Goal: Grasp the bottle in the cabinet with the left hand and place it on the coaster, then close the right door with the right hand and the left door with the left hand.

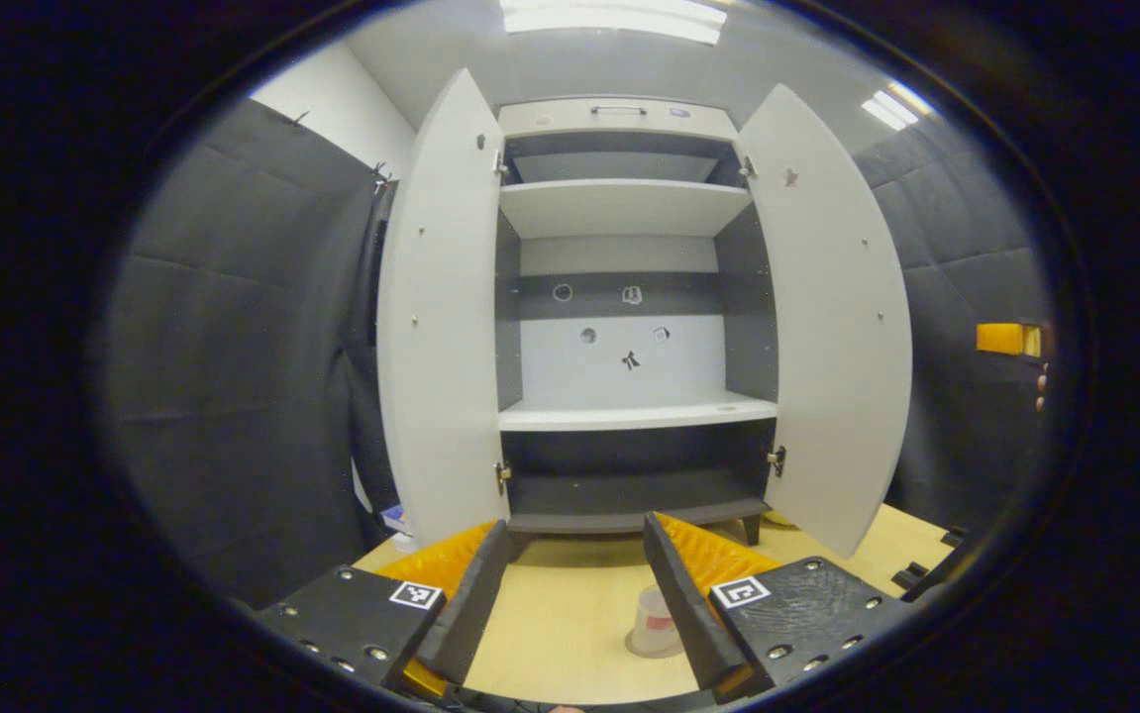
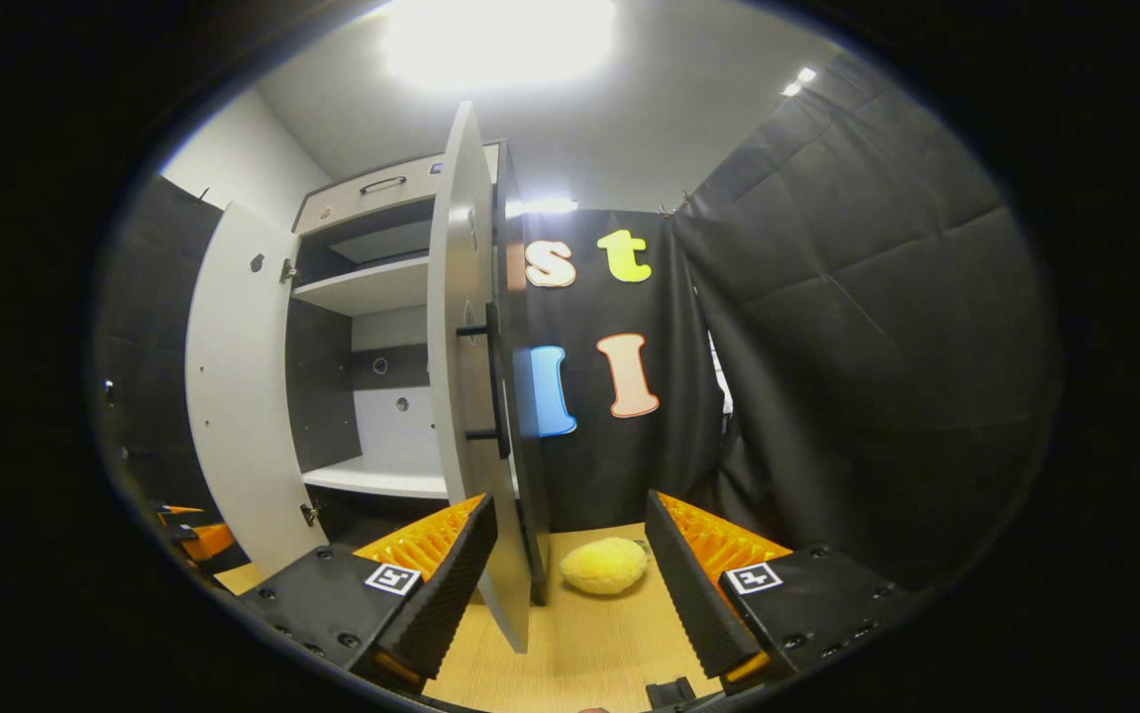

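Bottle (image 1: 655, 624), seemingly clear plastic, stands on the table between the left gripper's (image 1: 574, 594) wide-spread fingers; right gripper (image 2: 570, 579), also wide, flanks the right door (image 2: 470, 396), whose swing could clip it.

A pale wooden tabletop (image 1: 570, 634) carries a tall white cabinet (image 1: 619, 119) at its far side, a clear plastic bottle (image 1: 655, 624) nearer, and a fuzzy yellow ball (image 2: 604, 564) right of the cabinet.
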